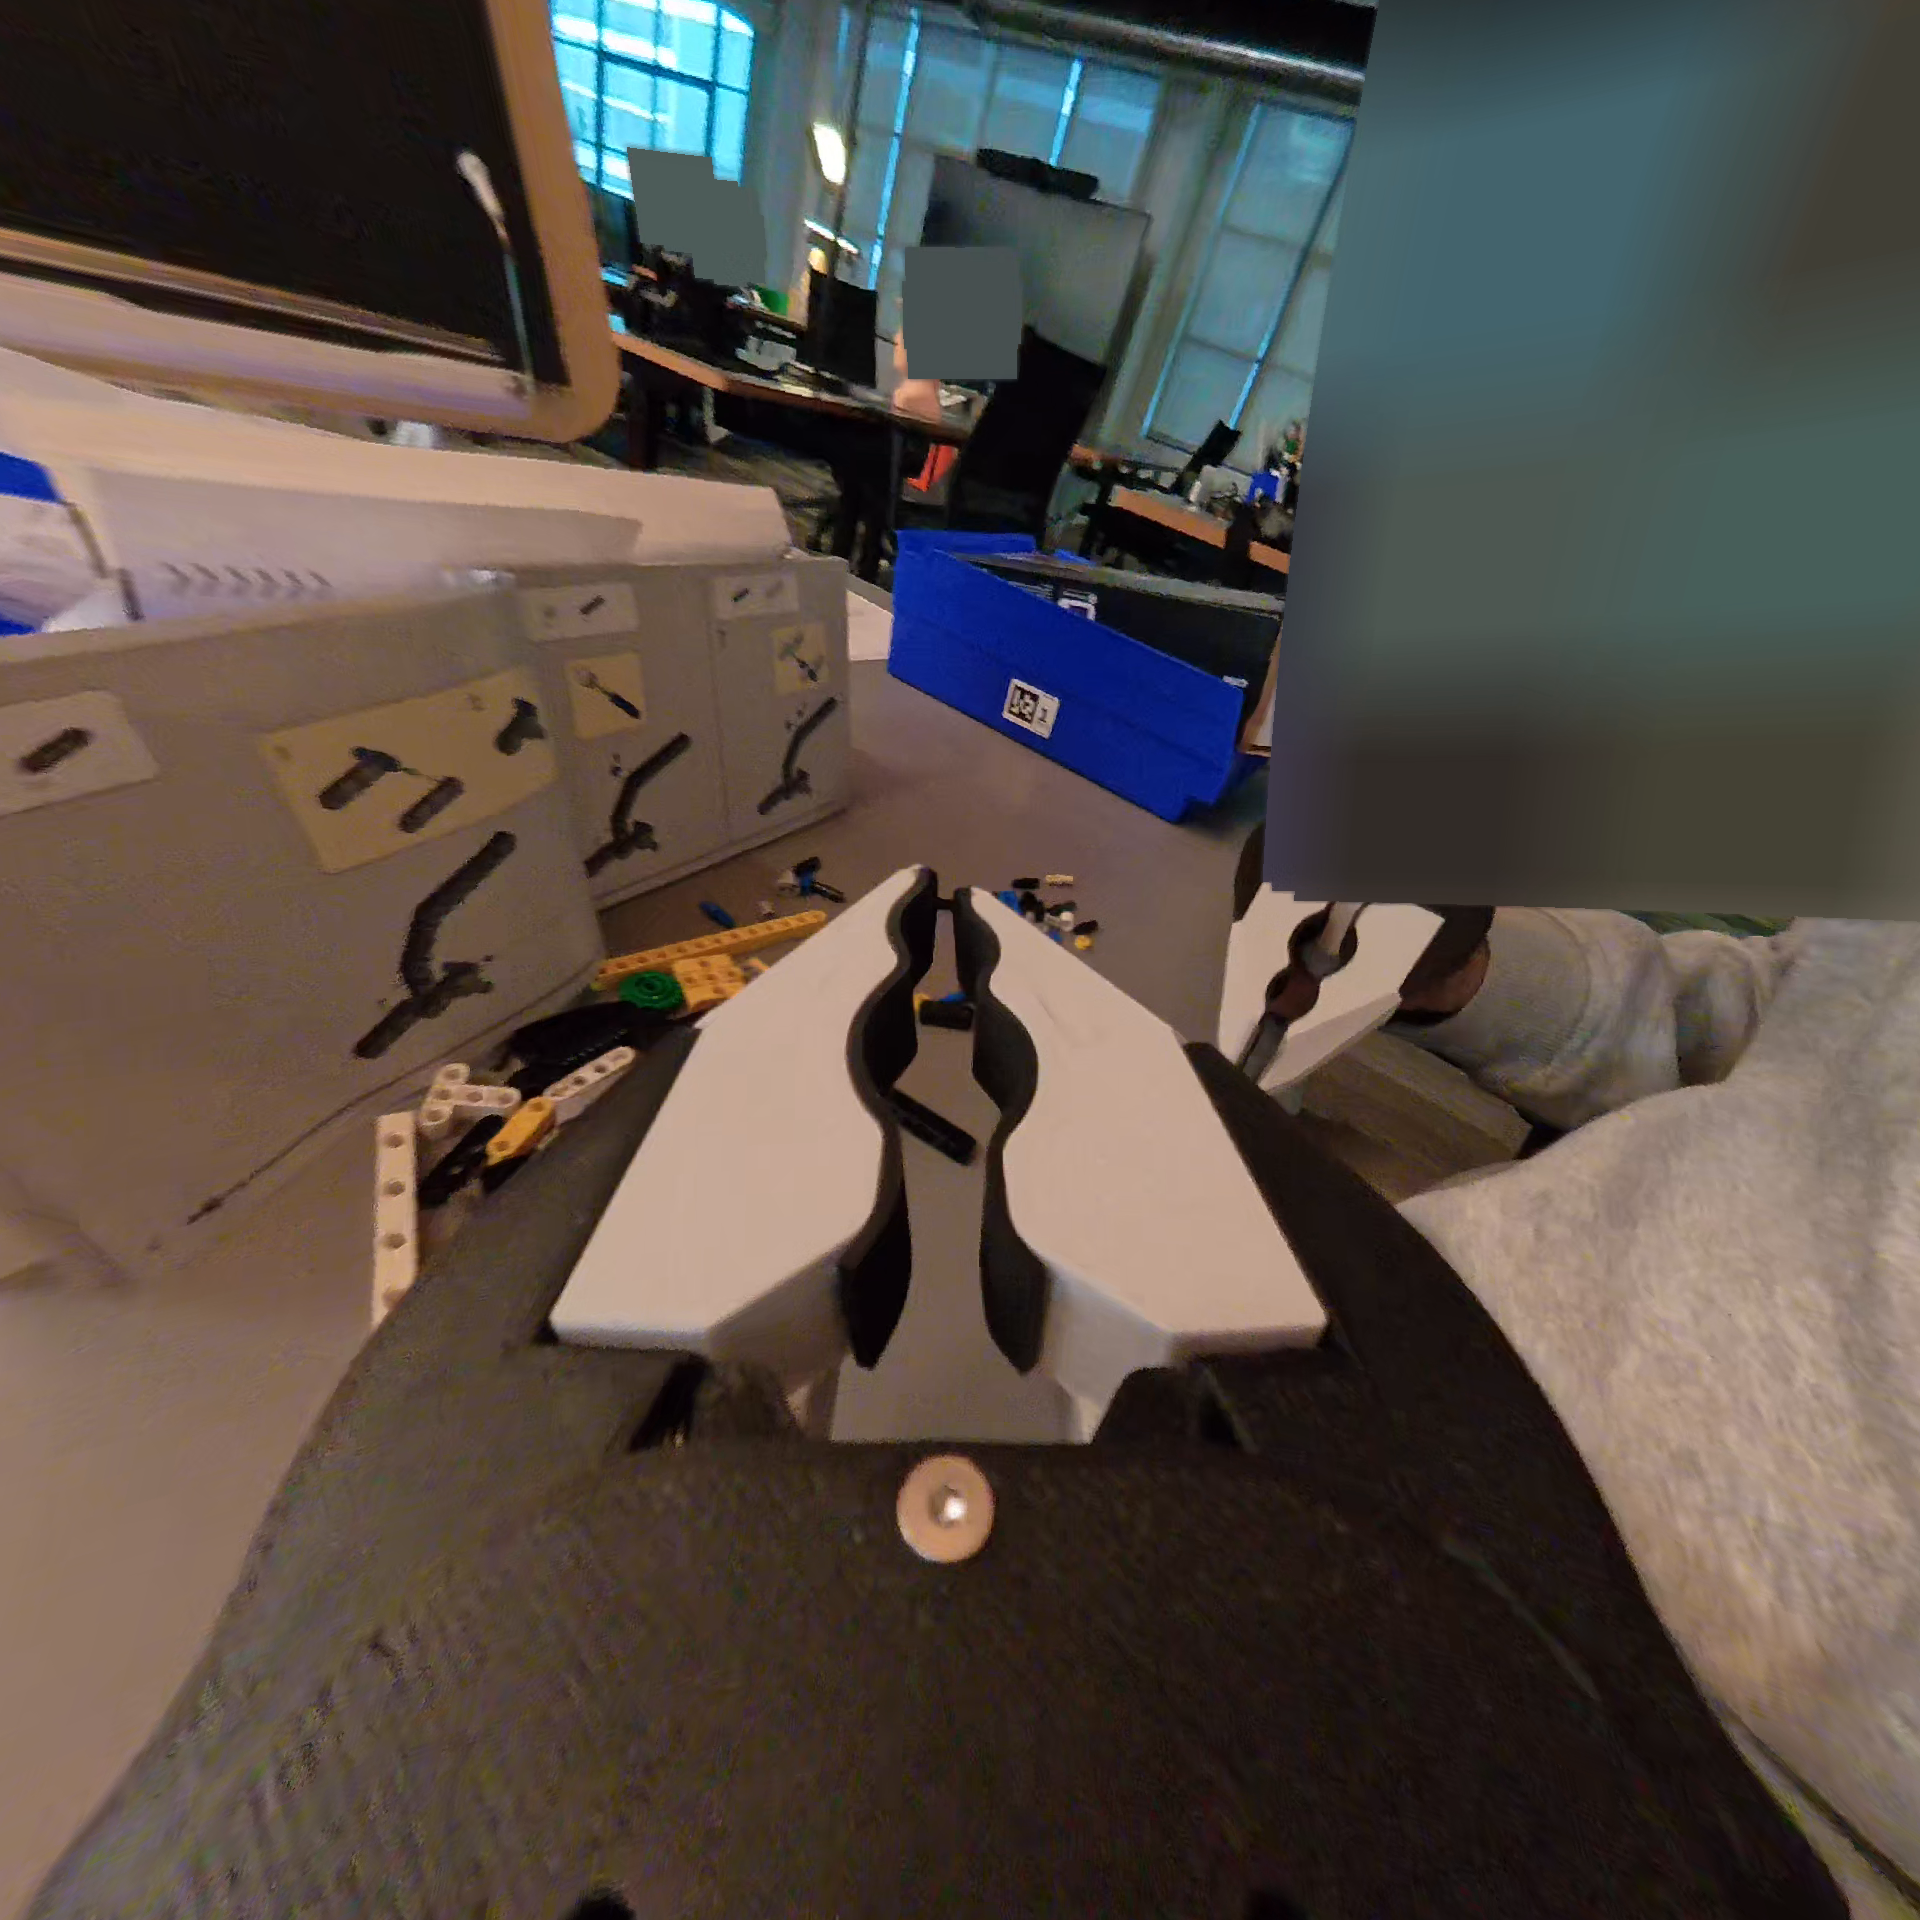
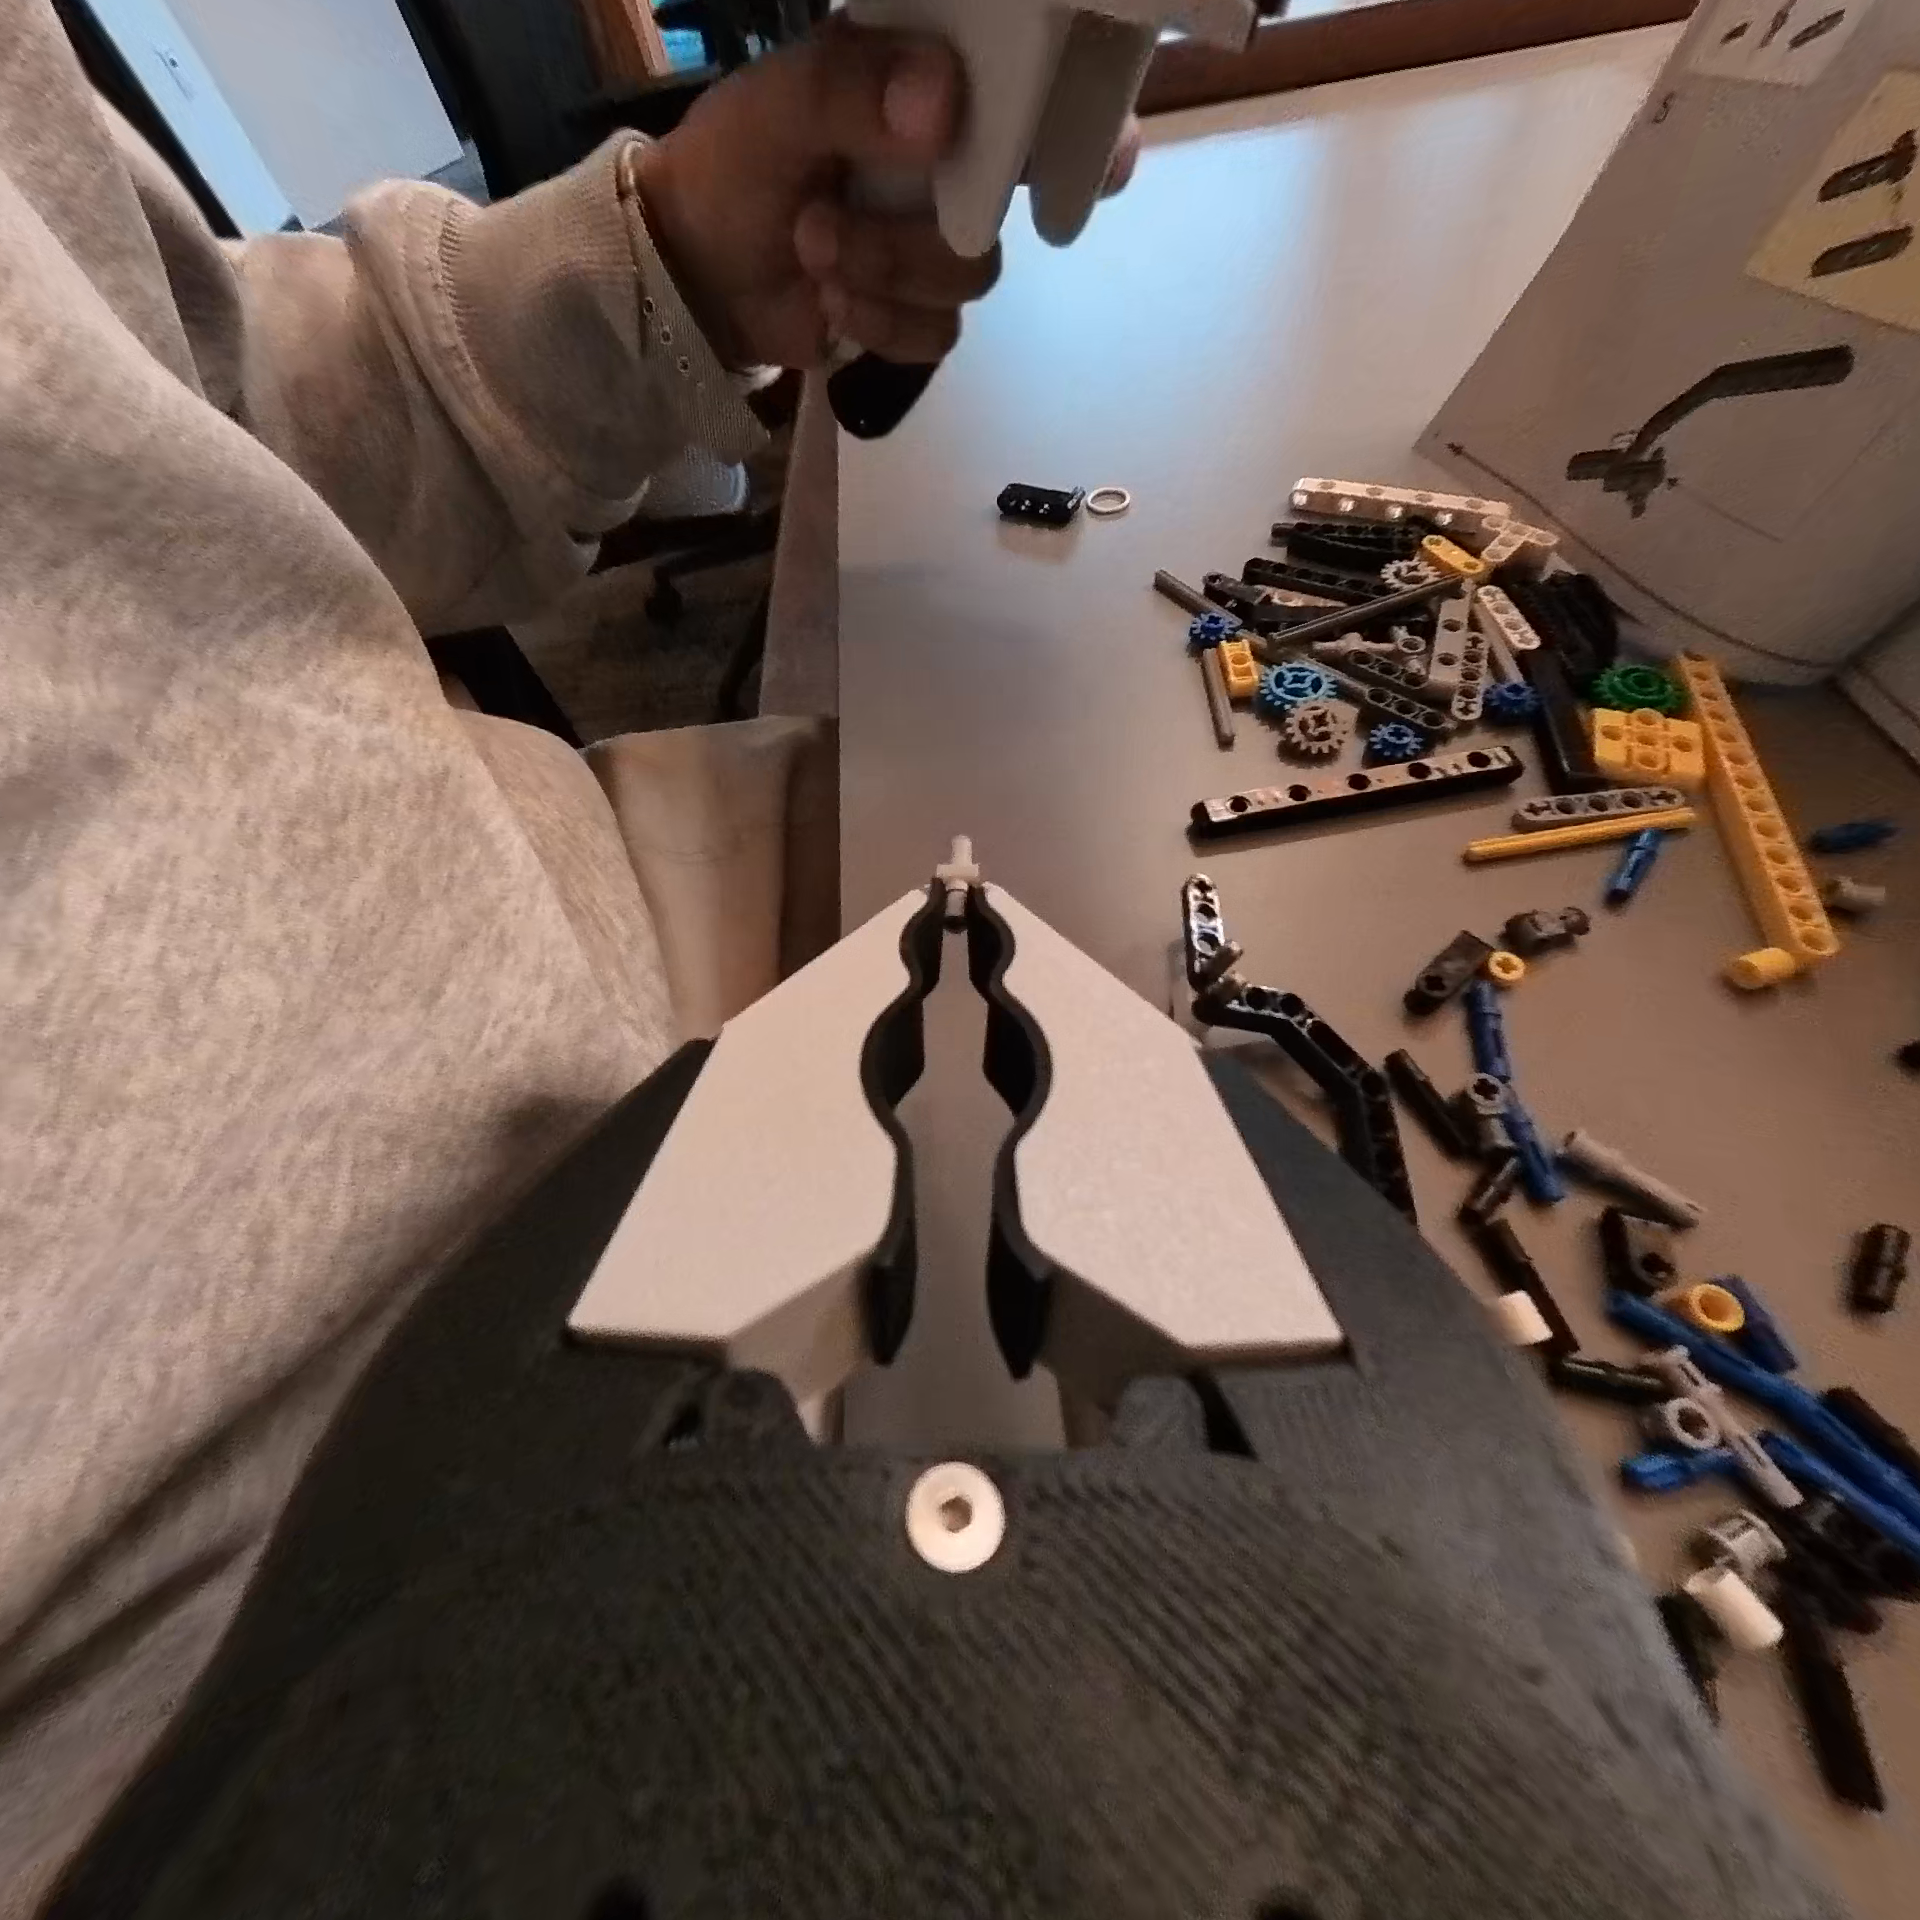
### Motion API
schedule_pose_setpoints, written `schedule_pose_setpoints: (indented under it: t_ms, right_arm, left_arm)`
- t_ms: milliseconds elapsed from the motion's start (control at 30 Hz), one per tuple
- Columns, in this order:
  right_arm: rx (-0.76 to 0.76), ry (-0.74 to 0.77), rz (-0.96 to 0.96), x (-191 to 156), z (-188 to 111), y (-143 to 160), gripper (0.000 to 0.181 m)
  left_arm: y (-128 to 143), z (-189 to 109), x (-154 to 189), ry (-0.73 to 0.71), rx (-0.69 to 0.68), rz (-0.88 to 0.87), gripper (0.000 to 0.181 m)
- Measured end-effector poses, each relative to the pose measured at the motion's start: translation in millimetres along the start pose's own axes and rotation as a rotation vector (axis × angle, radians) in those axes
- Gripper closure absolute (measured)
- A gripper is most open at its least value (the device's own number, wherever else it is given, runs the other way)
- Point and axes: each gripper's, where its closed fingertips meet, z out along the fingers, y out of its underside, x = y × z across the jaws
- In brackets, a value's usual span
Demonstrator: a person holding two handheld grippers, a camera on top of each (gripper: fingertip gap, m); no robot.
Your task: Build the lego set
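My right gripper [image 2: 954,899] is shut on a small light-grey pin [image 2: 954,860] that sticks out past its tips, held above the grey table [image 2: 1039,644] near its edge. It also shows in the left wrist view [image 1: 1314,971], to the right of my left gripper [image 1: 943,896]. The left jaws stand almost together with a thin slit, and nothing shows between the tips. A black pin [image 1: 930,1127] lies on the table below them. Loose Lego parts [image 2: 1455,665] lie to the right: a long yellow beam [image 2: 1756,821], a black beam [image 2: 1356,790], gears, blue pins [image 2: 1766,1382] and a black bent assembly [image 2: 1288,1023].
Folded-open instruction pages [image 1: 312,852] stand behind the parts. A blue bin [image 1: 1070,686] sits at the back of the table. A small black piece [image 2: 1034,501] and a ring [image 2: 1109,501] lie apart. The person's hand [image 2: 831,208] and grey sleeve [image 2: 260,727] are close by. My hands' fingertips stand some 15 cm from each other. From either gripper's tips it is about 20 cm to the long yellow beam [image 2: 1756,821].
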Motion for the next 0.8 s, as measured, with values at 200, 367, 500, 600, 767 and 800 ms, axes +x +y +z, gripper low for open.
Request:
schedule_pose_setpoints:
  t_ms: [200, 367, 500, 600, 767, 800]
  right_arm:
    - [0.006, 0.006, 0.001, -1, 2, -1, 0.179]
    - [0.016, 0.018, 0.001, 0, 2, -2, 0.179]
    - [0.025, 0.027, 0.008, 2, 3, -5, 0.179]
    - [0.027, 0.043, 0.023, 4, 7, -6, 0.179]
    - [0.028, 0.077, 0.027, 2, 22, -13, 0.179]
    - [0.027, 0.079, 0.023, 1, 25, -14, 0.179]
  left_arm:
    - [-7, -25, -16, -0.084, 0.031, -0.031, 0.178]
    - [-12, -55, -29, -0.189, 0.056, -0.046, 0.177]
    - [24, -77, -48, -0.366, -0.126, -0.106, 0.170]
    - [72, -95, -58, -0.503, -0.390, -0.085, 0.158]
    - [120, -105, -59, -0.602, -0.599, -0.054, 0.157]
    - [125, -105, -58, -0.609, -0.616, -0.049, 0.157]
